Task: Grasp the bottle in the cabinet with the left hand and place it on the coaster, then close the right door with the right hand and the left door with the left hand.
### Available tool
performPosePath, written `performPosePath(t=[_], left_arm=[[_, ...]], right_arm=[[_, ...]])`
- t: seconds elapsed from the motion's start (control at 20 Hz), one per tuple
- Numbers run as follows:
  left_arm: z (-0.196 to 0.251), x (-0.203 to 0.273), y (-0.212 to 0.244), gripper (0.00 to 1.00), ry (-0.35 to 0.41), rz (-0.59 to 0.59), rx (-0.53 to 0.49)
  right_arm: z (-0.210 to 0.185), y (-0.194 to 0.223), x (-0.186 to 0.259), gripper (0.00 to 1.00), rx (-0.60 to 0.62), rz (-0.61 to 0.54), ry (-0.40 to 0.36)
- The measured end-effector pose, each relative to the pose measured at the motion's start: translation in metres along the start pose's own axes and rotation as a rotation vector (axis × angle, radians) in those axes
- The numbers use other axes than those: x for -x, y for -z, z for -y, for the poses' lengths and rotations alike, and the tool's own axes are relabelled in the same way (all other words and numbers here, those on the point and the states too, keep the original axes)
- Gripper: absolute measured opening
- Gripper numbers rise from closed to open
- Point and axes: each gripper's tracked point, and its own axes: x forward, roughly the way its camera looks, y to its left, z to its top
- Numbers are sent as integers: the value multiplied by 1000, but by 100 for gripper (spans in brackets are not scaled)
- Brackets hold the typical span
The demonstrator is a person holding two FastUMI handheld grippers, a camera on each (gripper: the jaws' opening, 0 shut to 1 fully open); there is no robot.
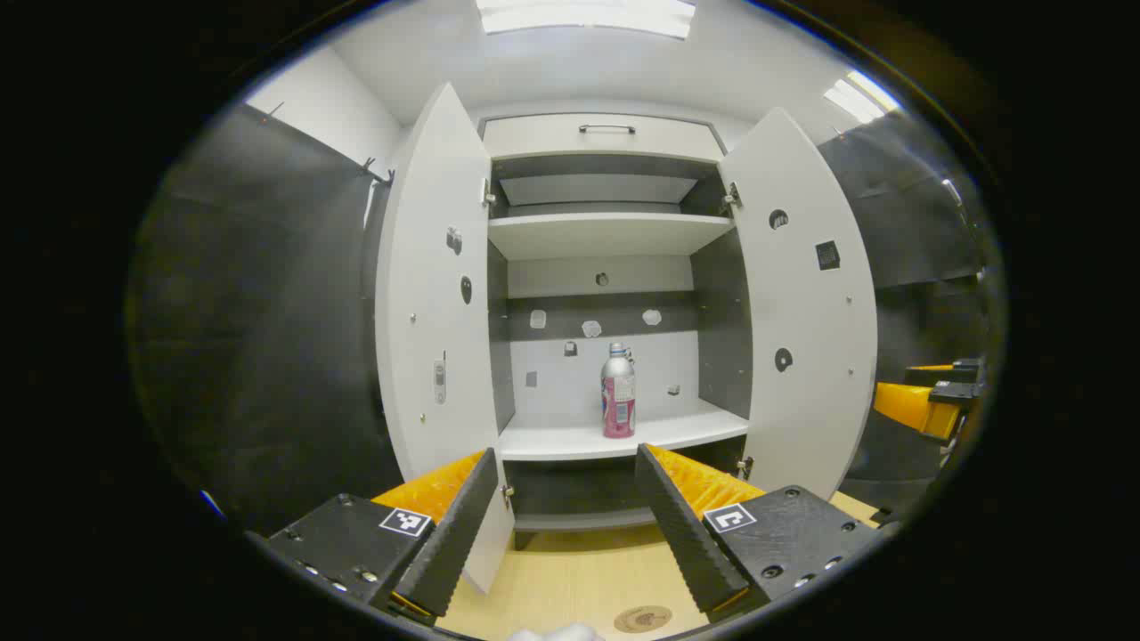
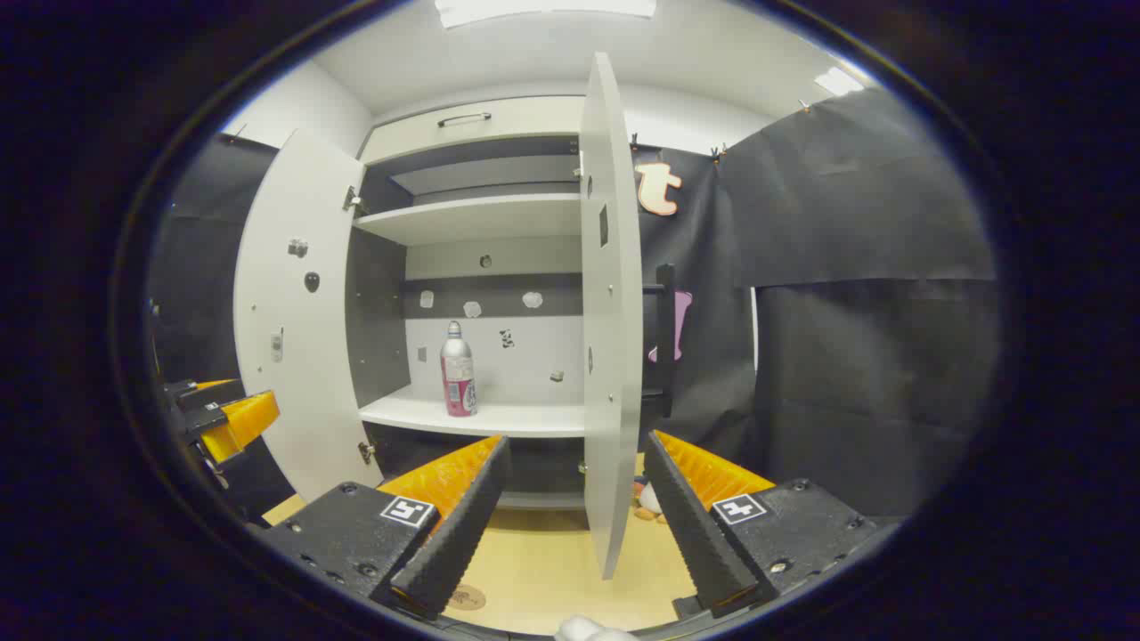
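- Since the silver metal bottle with the pink label (image 1: 618,392) stands upright on the lower white shelf (image 1: 623,438) of the tall white cabinet (image 1: 606,133), I judge that the task is at its very start: no step is done yet.
- In the left gripper view, the left claw (image 1: 564,512) is wide apart and holds nothing; the bottle shows in the gap between its two fingers, but well beyond them, deep in the cabinet.
- In the right gripper view, the right claw (image 2: 574,507) is also wide and empty, and the edge of the white right door (image 2: 610,312) shows between its fingers, nearer than the bottle (image 2: 458,369).
- Both doors are swung fully out: the white left door (image 1: 436,294) and the right door (image 1: 806,303) stand at each side of the opening.
- On the light wooden desk (image 1: 570,579), the small round brown coaster (image 1: 643,618) lies bare, near the bottom of the left gripper view, in front of the cabinet.
- What is left, in my judgement, is everything: to reach in and grip the bottle with the left claw, to set it on the coaster, then to push the right door shut and the left door after it.
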Motion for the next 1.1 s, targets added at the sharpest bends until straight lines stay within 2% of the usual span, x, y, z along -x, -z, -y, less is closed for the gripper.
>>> performPosePath(t=[0.15,0.2,0.75,0.85,1.1], left_arm=[[-2,1,-1,95,1,-2,-9],[-3,0,-2,98,0,0,-14],[-4,-6,-6,96,-2,5,-37],[-5,-13,-6,94,-2,7,-40],[1,-55,-19,97,18,40,-46]], right_arm=[[-4,-3,4,99,5,-1,-9],[-6,-3,4,99,5,1,-9],[-17,-10,5,99,15,0,-28],[-20,-11,3,99,15,1,-32],[-27,-18,-3,99,5,4,-35]])
